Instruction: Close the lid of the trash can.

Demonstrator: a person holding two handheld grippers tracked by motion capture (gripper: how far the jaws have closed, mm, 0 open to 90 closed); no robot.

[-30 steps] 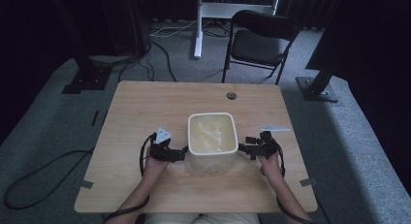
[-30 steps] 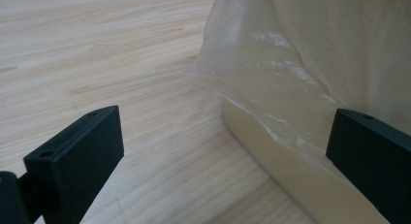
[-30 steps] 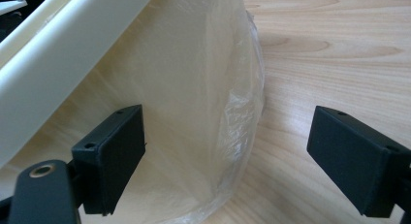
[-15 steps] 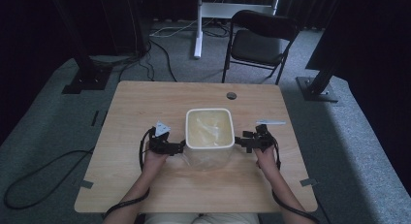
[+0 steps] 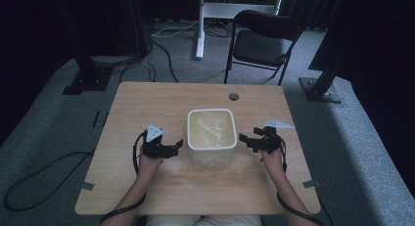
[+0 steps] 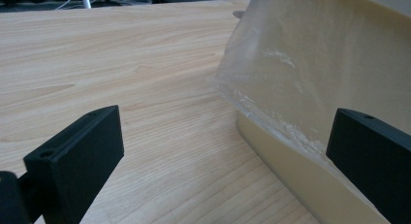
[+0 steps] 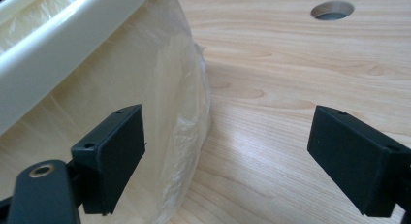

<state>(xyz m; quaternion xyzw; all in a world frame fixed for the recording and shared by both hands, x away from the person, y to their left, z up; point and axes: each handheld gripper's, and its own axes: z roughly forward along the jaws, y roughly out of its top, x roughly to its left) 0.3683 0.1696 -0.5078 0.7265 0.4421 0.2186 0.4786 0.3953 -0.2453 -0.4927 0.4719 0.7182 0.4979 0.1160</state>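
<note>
A cream plastic bin [image 5: 211, 137] lined with a clear plastic bag stands in the middle of the wooden table [image 5: 147, 103]. My left gripper [image 5: 178, 146] is open just left of the bin, jaws pointing at its side. My right gripper [image 5: 242, 139] is open just right of the bin. In the left gripper view, the bag-covered bin wall [image 6: 310, 73] rises between and behind the jaws of the left gripper [image 6: 223, 156]. In the right gripper view, the bin rim [image 7: 72, 35] and the loose bag [image 7: 165, 112] lie by the left jaw of the right gripper [image 7: 228, 156]. Neither gripper holds anything.
A round cable hole [image 5: 234, 96] sits in the table behind the bin, also seen as the hole [image 7: 332, 9]. A black folding chair [image 5: 262, 42] and a white stand [image 5: 199, 25] are on the floor beyond the table. Cables trail at the left.
Both grippers have moved forward along the bin's sides and slightly outward. The bin looks a little farther from the person than a second ago.
</note>
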